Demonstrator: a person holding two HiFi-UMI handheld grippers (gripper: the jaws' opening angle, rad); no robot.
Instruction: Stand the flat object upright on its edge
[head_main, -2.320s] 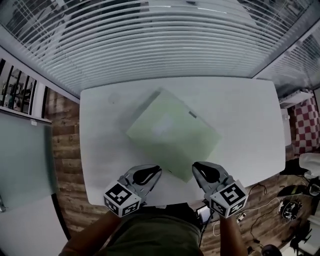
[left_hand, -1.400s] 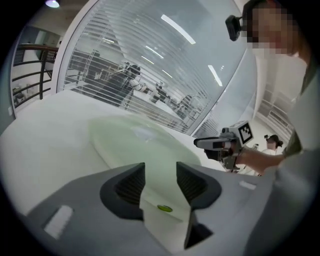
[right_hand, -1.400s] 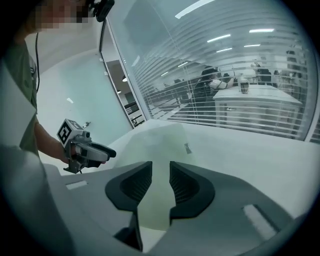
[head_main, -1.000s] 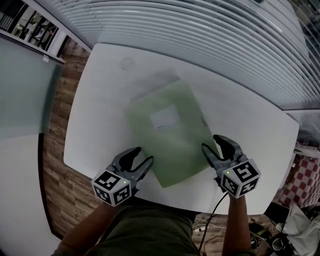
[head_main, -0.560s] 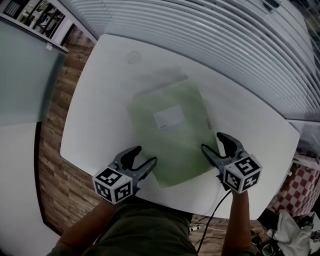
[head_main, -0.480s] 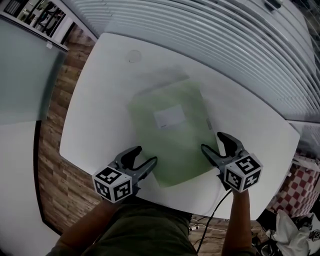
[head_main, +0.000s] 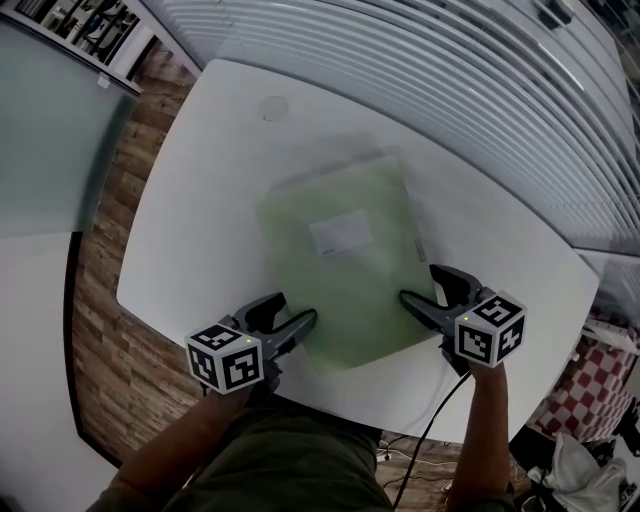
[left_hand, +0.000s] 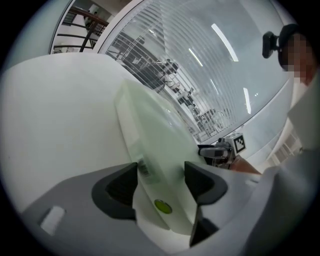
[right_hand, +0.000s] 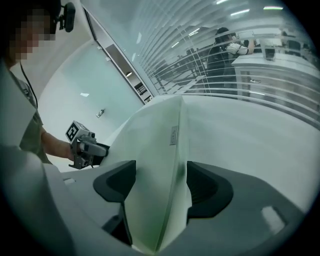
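Flat object (left_hand: 159, 142) between spread jaws

A white, round-cornered worktop (head_main: 200, 200) fills the middle of the head view, with slatted window blinds (head_main: 480, 70) across the top and right, a brown wood-plank floor (head_main: 95, 300) down the left, and a pale frosted glass panel (head_main: 50, 140) at upper left.

I can read no word or number anywhere. The white label (head_main: 340, 233) at the middle of the green flat object (head_main: 345, 300) is too blurred to read, as is the small grey tag (head_main: 418, 243) at its three-o'clock edge. My left marker cube (head_main: 225, 357) and right marker cube (head_main: 490, 332) show only black-and-white squares.
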